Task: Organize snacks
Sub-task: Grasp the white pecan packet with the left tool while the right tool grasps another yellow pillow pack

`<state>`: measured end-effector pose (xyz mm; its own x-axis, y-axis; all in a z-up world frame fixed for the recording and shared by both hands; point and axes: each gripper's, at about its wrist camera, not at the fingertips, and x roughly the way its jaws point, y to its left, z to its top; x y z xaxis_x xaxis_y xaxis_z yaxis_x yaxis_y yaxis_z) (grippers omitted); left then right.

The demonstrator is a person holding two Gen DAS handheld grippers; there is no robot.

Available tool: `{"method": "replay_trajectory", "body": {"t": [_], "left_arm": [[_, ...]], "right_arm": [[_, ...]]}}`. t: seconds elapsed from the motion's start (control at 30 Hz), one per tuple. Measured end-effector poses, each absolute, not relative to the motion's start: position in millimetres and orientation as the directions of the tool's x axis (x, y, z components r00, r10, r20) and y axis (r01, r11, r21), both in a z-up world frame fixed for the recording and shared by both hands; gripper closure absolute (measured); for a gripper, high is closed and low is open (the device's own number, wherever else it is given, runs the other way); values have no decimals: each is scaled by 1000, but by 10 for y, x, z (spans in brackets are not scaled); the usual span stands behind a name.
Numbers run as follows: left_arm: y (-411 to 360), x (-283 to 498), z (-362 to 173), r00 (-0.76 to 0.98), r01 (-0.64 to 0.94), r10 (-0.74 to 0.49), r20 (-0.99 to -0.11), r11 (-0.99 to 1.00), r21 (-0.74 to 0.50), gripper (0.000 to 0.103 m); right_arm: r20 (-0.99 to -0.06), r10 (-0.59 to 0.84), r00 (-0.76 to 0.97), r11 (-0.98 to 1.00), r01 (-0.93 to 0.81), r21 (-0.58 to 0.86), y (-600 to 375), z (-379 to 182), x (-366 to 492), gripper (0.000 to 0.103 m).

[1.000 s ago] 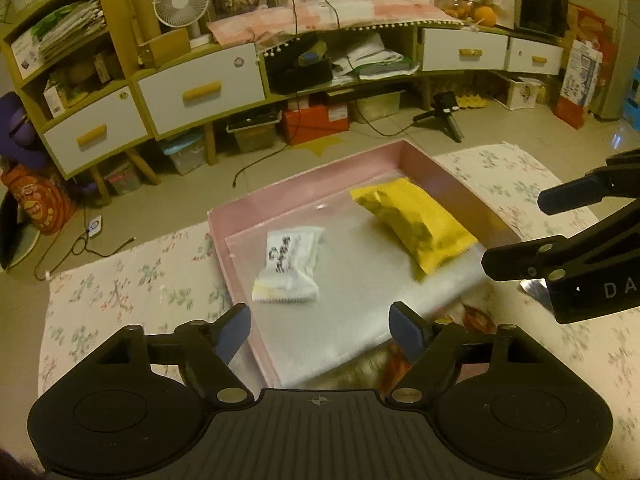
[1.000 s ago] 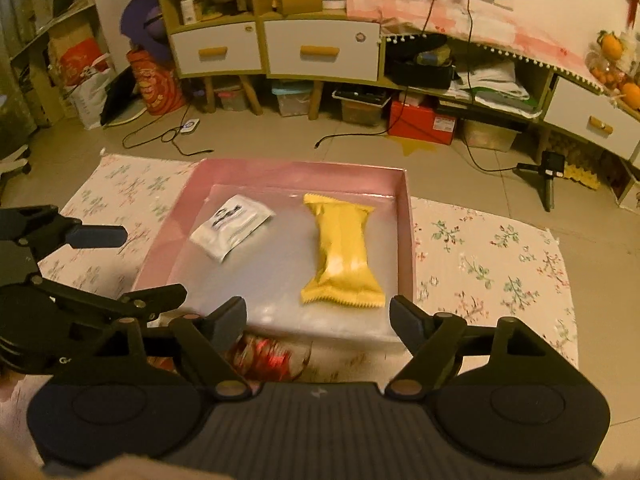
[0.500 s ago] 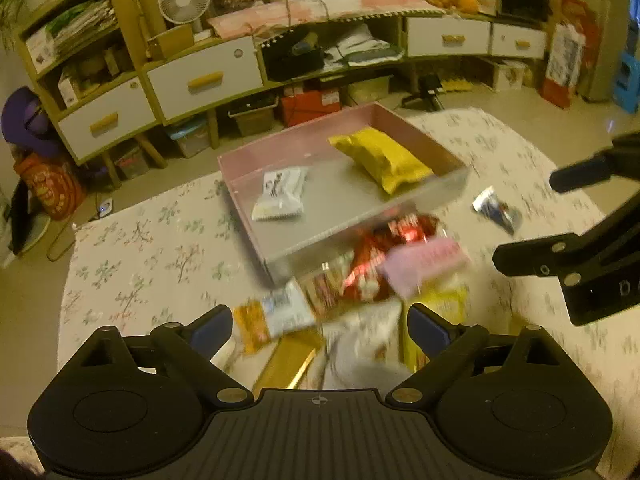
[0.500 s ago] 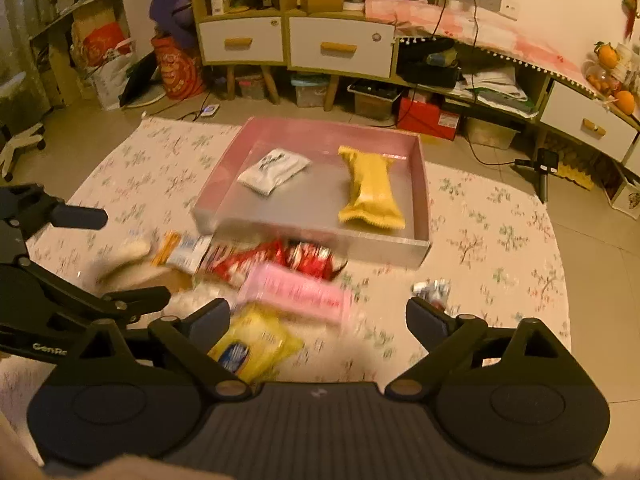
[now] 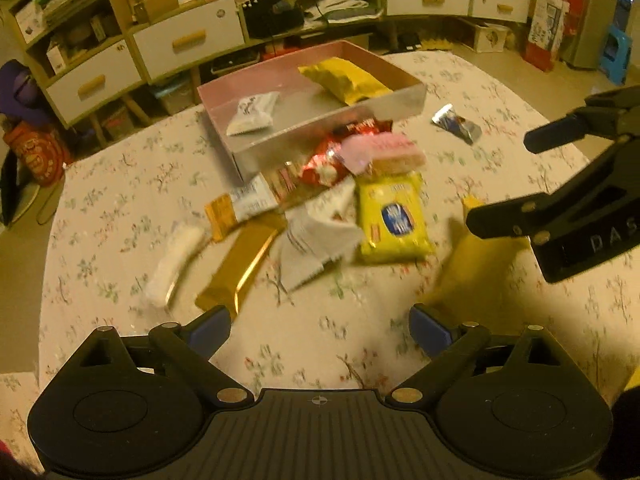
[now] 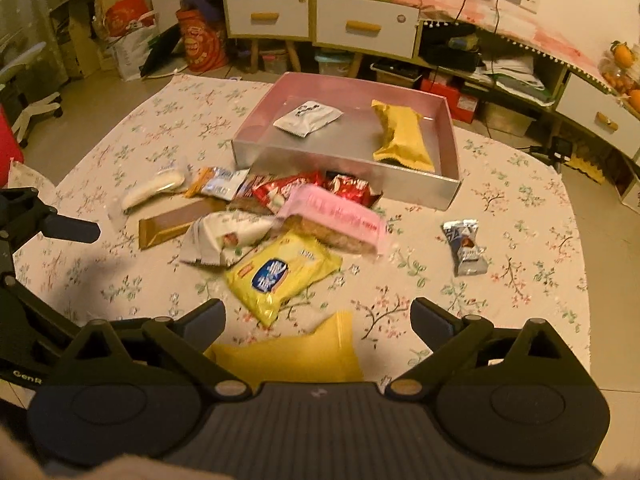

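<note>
Sorting progress: early by my reading; two packets boxed, about ten left on the cloth.
Pink box [image 6: 448,120]: upper centre, holding a white packet [image 6: 308,118] and a yellow packet [image 6: 402,136].
Loose snack pile [image 6: 280,232]: mid-frame, just below the box; silver packet [image 6: 464,246] apart at right.
Left gripper [image 5: 320,326]: jaws spread, empty.
Right gripper [image 6: 318,316]: jaws spread, above a yellow bag [image 6: 288,354].

Matte black left gripper [image 5: 319,328] and right gripper [image 6: 318,316], blue-padded jaws, brass screws.
</note>
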<state>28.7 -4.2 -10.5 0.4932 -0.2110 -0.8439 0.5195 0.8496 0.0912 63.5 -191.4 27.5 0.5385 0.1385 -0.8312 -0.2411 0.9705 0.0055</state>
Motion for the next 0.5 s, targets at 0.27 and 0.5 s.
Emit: {"method": "replay_trajectory", "body": {"t": [0.27, 0.5], "left_arm": [[74, 58, -182, 461, 551, -191, -867, 827, 111, 6], [179, -32, -262, 412, 563, -202, -889, 823, 74, 6]], "right_arm": [[-867, 136, 480, 934, -355, -50, -1882, 105, 450, 4], [-894, 109, 436, 892, -439, -106, -1844, -40, 368, 4]]}}
